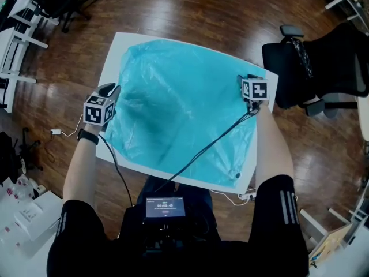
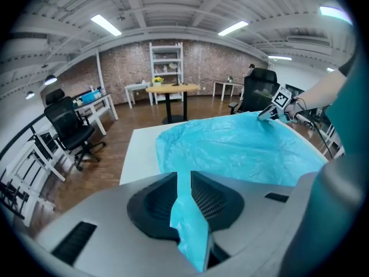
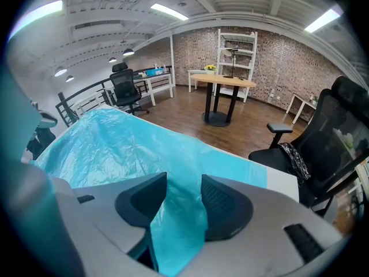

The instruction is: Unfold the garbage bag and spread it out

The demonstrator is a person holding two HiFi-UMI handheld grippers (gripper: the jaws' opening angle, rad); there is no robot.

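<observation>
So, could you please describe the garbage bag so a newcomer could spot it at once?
Find the white table on the wooden floor. The garbage bag is the crinkled film covering most of it, pinched at opposite edges by the left gripper and right gripper. It is the only turquoise thing.

Garbage bag [image 1: 173,97] on table [image 2: 141,152], cable [image 1: 213,143] across the bag, office chair [image 1: 323,62] right of table

one garbage bag [image 1: 179,108], one table [image 1: 117,62], two grippers: left gripper [image 1: 112,92], right gripper [image 1: 243,84].
</observation>
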